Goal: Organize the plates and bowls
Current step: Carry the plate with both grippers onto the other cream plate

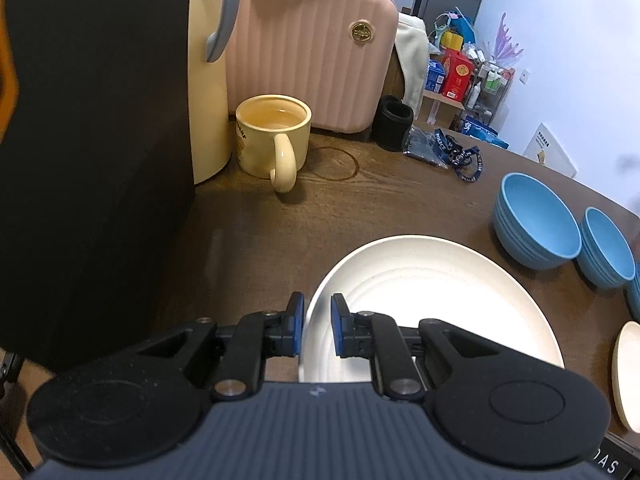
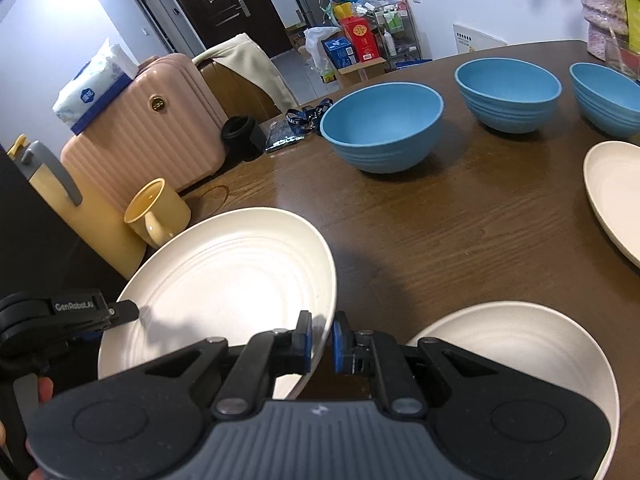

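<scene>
Near the desk's (image 2: 460, 220) left edge, both hand-held grippers, left (image 1: 318, 326) and right (image 2: 322, 340), clench 1 cream plate's (image 2: 224, 288) rim; next, probably stack it on plate beside (image 2: 532, 344).

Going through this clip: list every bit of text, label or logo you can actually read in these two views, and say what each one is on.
"GenRobot.AI": on the side of the left tool, seen in the right wrist view.
"DAS": partial white letters on a dark object at the frame's bottom right corner, cut off.
Blue lanyard: white lettering, too small to read.
Red box, tissue pack, suitcase badge, mug print: blurred or unreadable.
</scene>
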